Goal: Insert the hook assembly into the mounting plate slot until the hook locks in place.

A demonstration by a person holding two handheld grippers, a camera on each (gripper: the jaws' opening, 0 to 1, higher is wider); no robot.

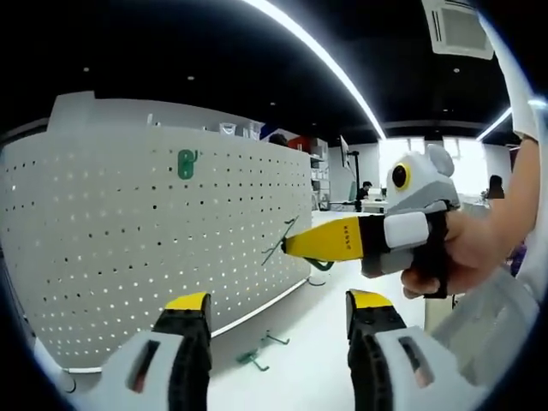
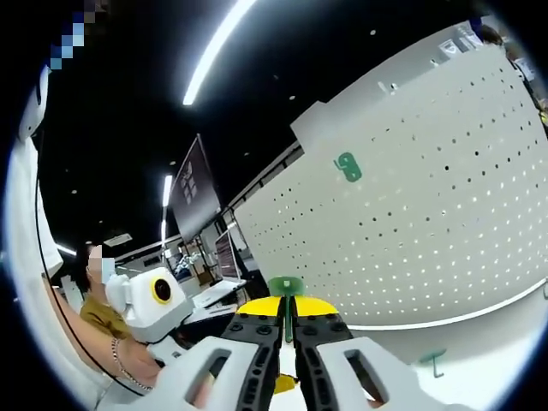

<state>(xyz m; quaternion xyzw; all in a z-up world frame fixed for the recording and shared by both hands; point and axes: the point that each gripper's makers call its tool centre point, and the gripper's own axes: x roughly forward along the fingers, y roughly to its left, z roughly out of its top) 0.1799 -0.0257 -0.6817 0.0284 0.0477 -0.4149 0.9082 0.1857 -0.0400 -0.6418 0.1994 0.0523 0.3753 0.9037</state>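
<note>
A white pegboard mounting plate (image 1: pixel 128 240) stands upright, and a green hook (image 1: pixel 187 163) hangs high on it. My right gripper (image 1: pixel 295 243) comes in from the right, shut on a hook assembly (image 1: pixel 278 246). The assembly's metal prongs are close to the plate's right part; I cannot tell whether they touch it. In the right gripper view, my right gripper (image 2: pixel 287 306) pinches the hook's green base (image 2: pixel 285 285). The plate (image 2: pixel 428 231) and its mounted hook (image 2: pixel 347 167) lie ahead on the right. My left gripper (image 1: pixel 279 301) is open with nothing between its fingers, below the held hook.
Two spare green hooks (image 1: pixel 253 360) (image 1: pixel 276 339) lie on the white table (image 1: pixel 308 377) by the plate's foot. One spare hook (image 2: pixel 435 358) shows in the right gripper view. A dark monitor (image 2: pixel 193 188) and a seated person (image 2: pixel 103 312) are to the left.
</note>
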